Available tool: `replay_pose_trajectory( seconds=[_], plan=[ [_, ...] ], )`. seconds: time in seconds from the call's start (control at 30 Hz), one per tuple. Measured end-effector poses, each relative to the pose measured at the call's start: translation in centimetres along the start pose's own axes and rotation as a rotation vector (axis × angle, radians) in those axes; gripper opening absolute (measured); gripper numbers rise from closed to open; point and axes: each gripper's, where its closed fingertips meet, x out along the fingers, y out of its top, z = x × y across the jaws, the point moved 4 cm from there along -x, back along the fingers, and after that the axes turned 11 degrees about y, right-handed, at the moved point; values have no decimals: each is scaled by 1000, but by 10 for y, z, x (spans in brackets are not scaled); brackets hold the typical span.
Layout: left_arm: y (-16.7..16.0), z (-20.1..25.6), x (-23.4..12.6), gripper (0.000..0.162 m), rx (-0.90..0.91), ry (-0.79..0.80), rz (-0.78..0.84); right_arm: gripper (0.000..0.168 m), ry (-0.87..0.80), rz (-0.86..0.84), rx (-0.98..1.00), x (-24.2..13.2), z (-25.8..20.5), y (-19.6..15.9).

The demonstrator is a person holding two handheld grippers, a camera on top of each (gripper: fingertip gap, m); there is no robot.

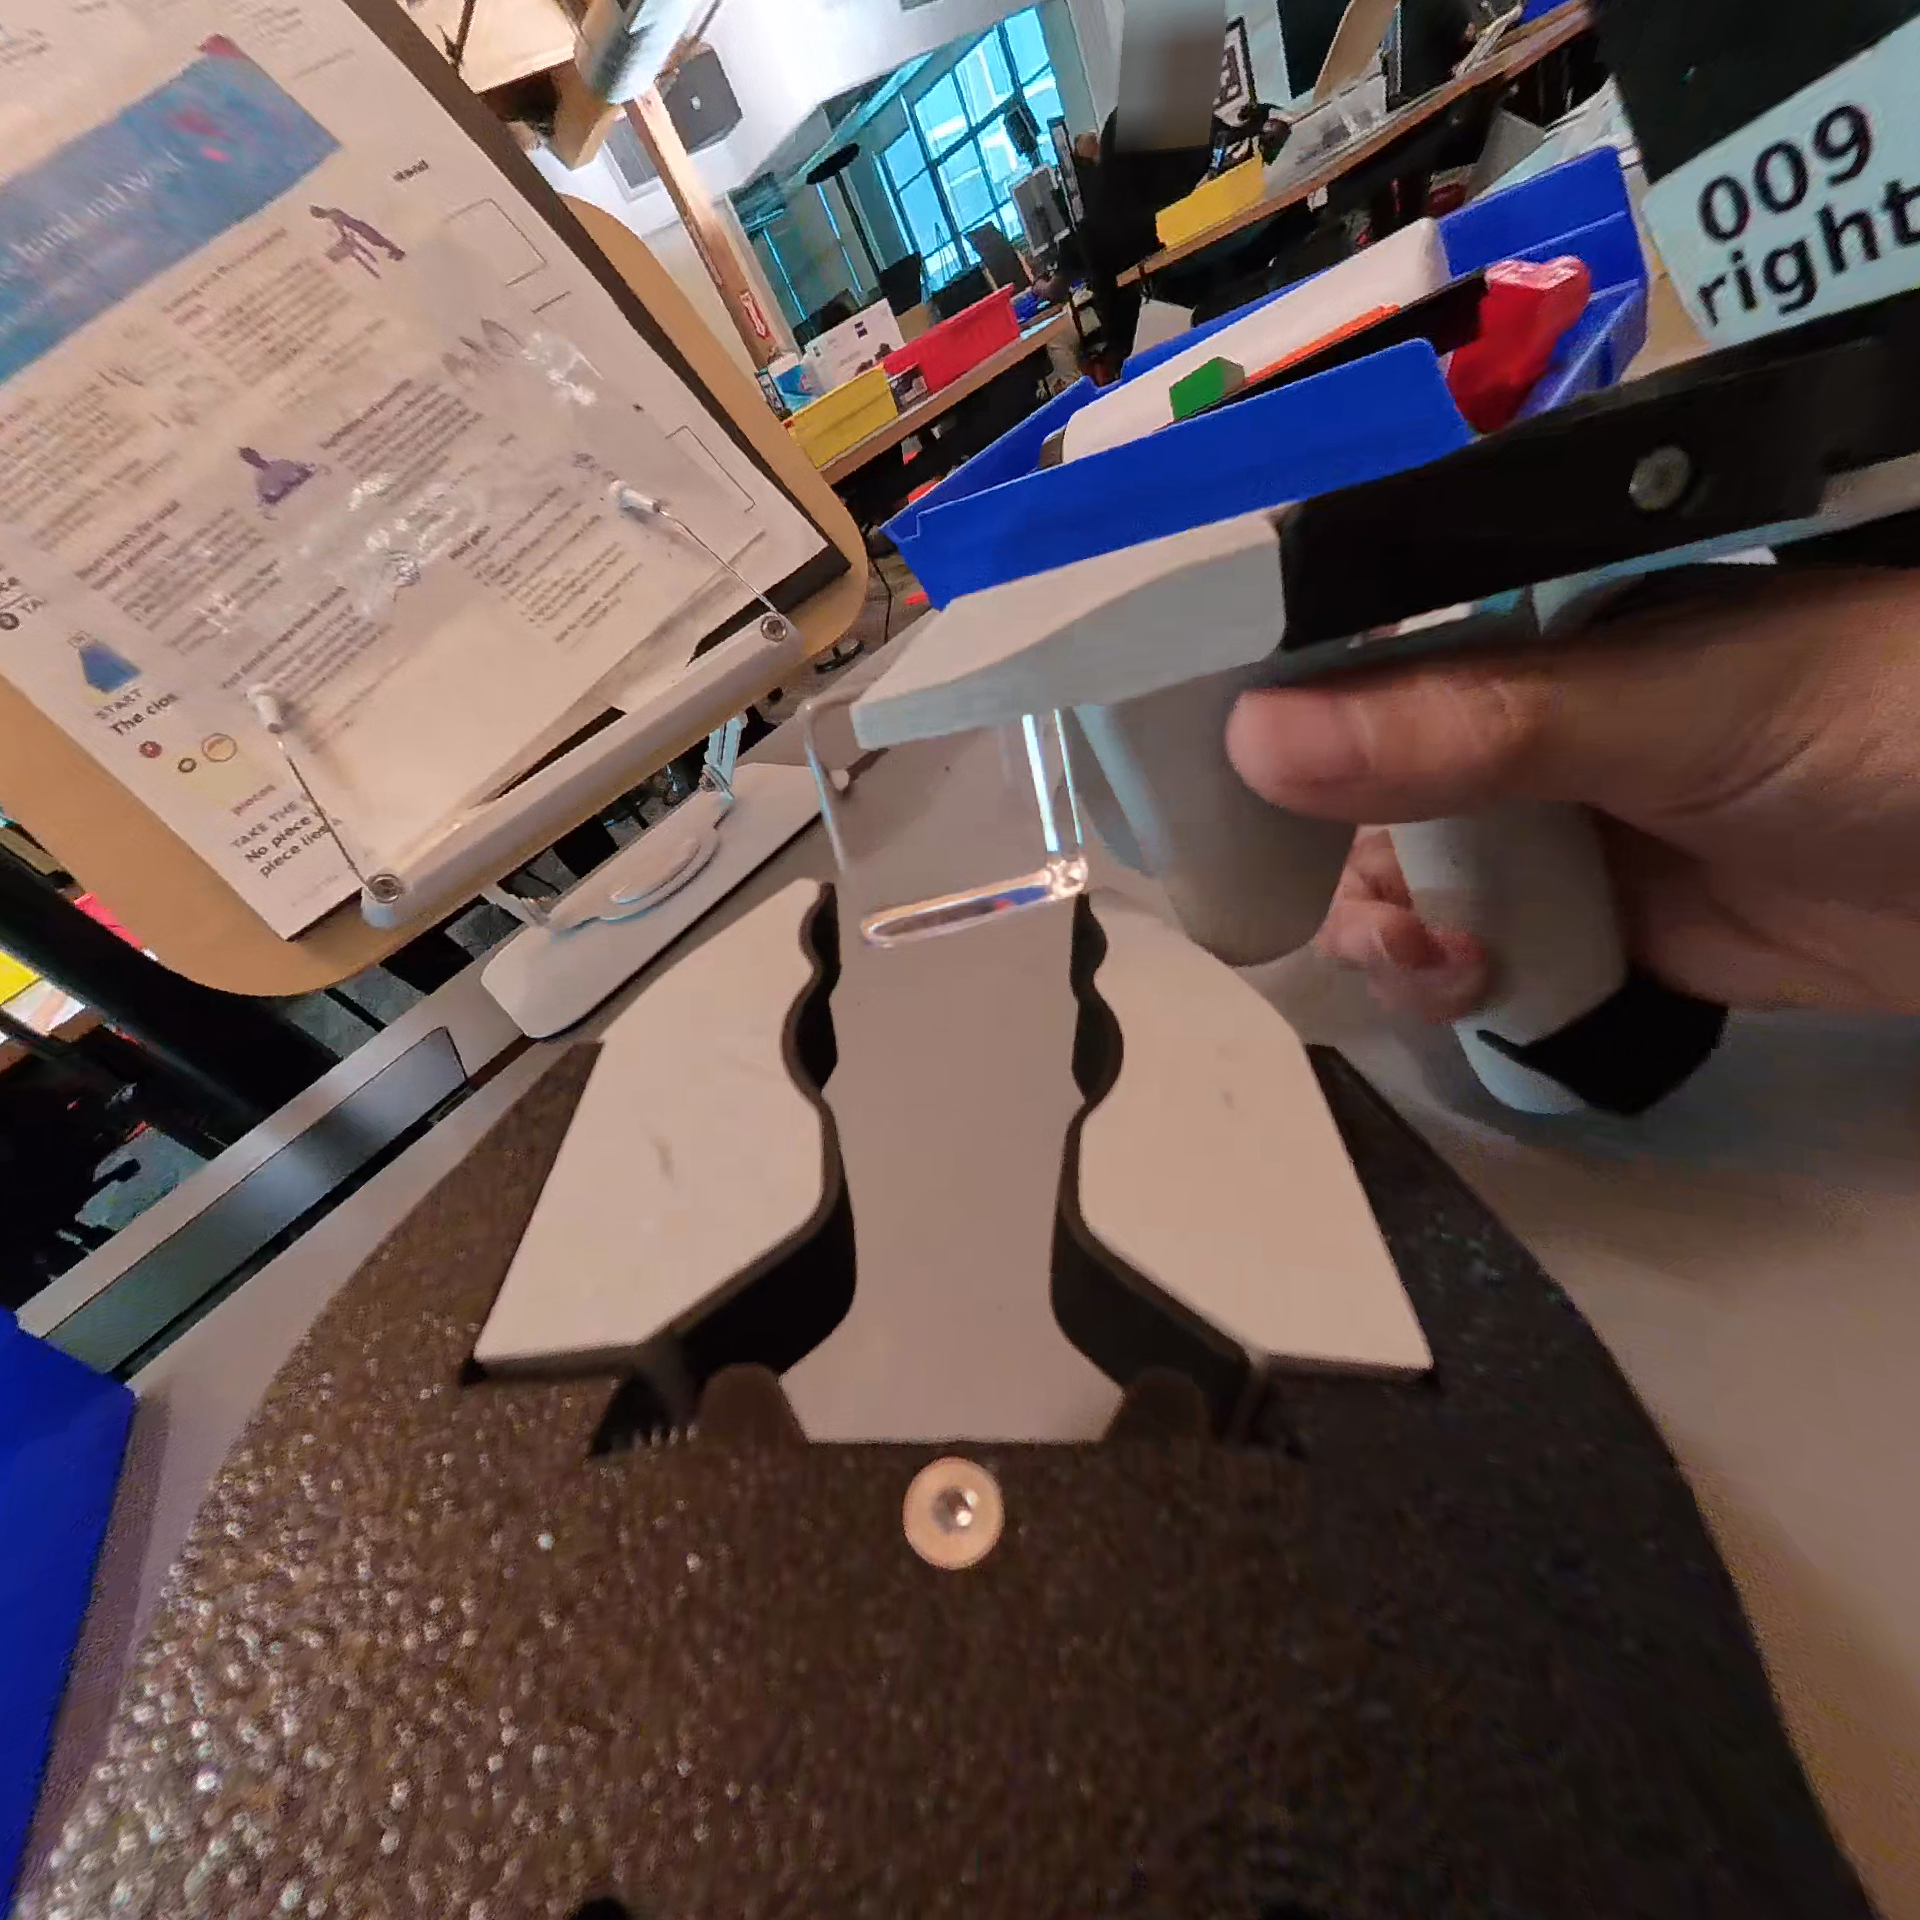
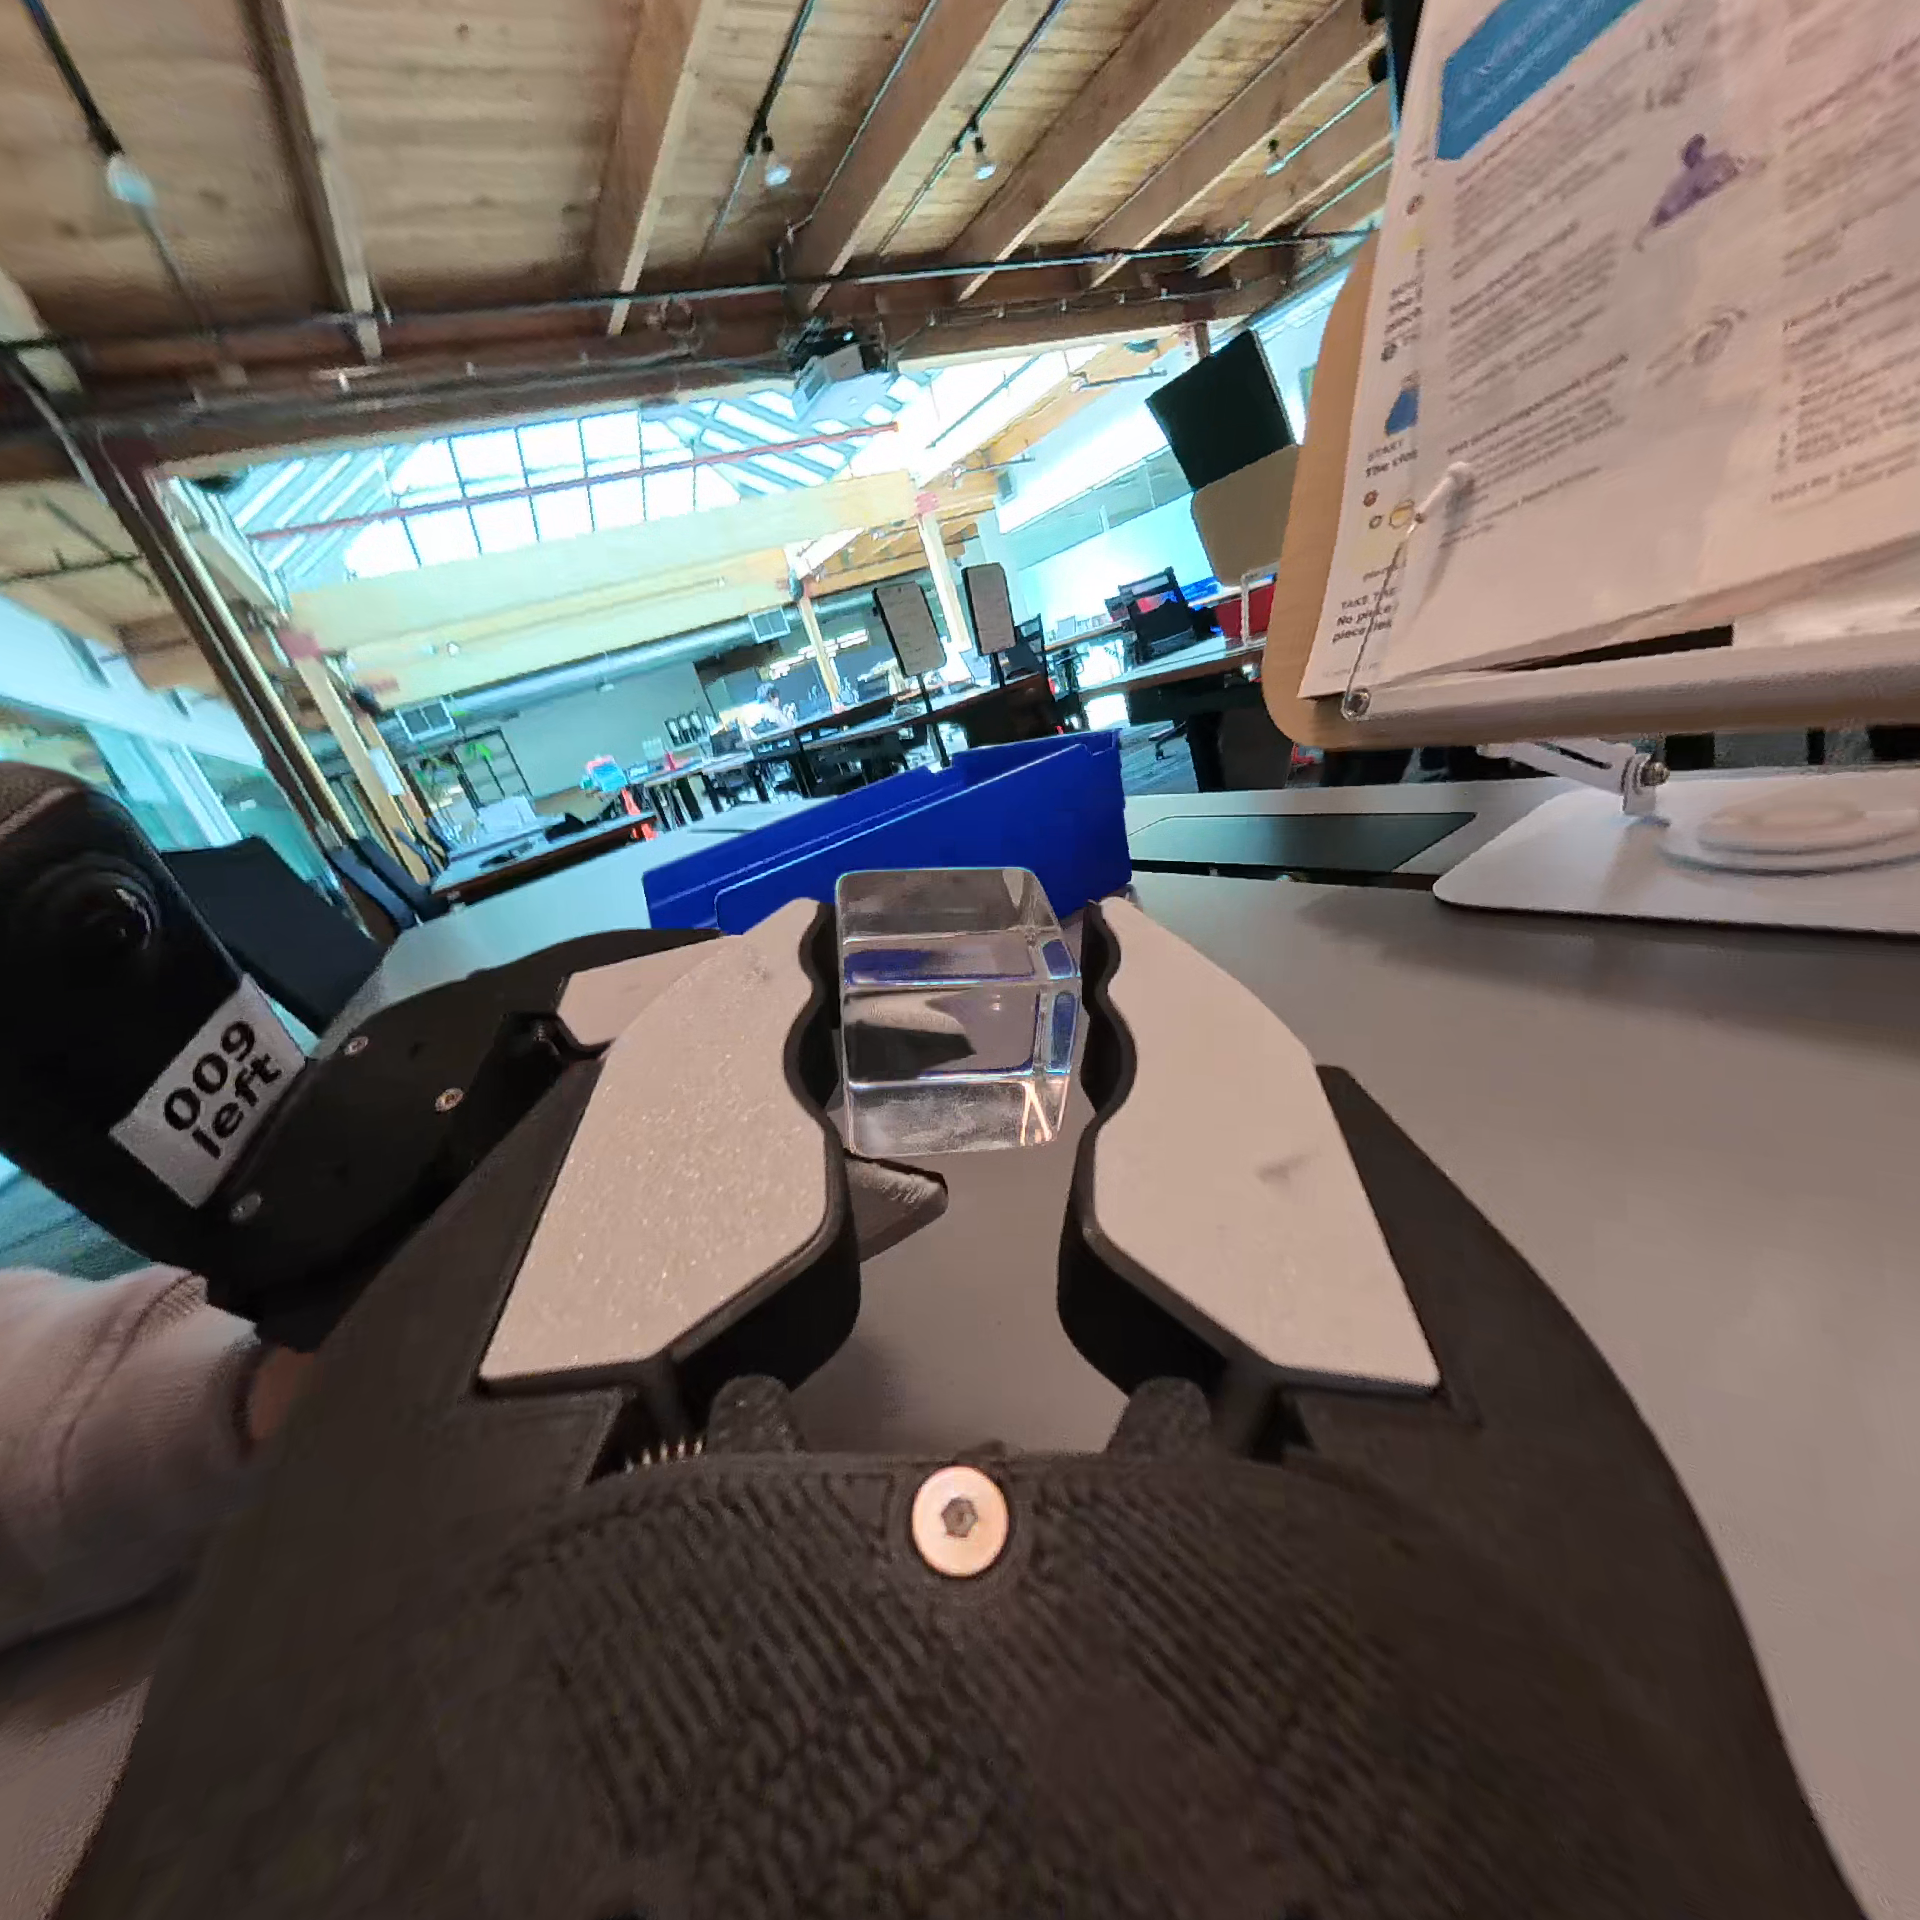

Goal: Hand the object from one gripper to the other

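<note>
- clear cube [image 2: 951, 1023] sitting pinched between right gripper [image 2: 951, 997] fingertips (above grey table [image 2: 1558, 1143])
- left gripper [image 1: 951, 966] gaping wide just below cube, holding nothing

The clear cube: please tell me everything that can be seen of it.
The clear cube looks like solid glass or acrylic, with sharp, bright edges and see-through faces. It is held off the table between the fingertips of the right gripper, which presses on two opposite sides. In the left wrist view the cube hangs below that gripper's grey finger, just ahead of the open left gripper, which does not seem to touch it.
</note>
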Motion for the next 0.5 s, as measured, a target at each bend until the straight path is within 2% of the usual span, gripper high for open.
replay_pose_trajectory(
  seconds=[0.1, 0.17, 0.2, 0.27, 0.33, 0.37, 0.47, 0.5],
  plan=[
    [-1, -1, 0, 39, -38, -10, -9, 45, 2, 18, 16, 0, 1, 1],
    [-4, -7, 1, 0, -28, 16, -15, 45, 56, 69, 61, -3, -1, 8],
    [-1, -12, 0, 0, -50, 15, 11, 45, 82, 57, 82, -2, -2, 8],
    [2, -18, -1, 0, -80, -11, 50, 45, 9, 55, 23, -4, 1, 9],
    [6, -18, -4, 0, -61, -38, 109, 45, 73, 70, 36, -2, -4, 9],
    [8, -18, -5, 8, -35, -40, 133, 45, 104, 77, 94, -1, -4, 8],
    [6, -12, -4, 48, 60, -35, 143, 44, 76, 131, 191, -5, 4, 7],
    [4, -8, -3, 54, 88, -38, 133, 44, 91, 157, 245, -5, 6, 8]
  ],
)
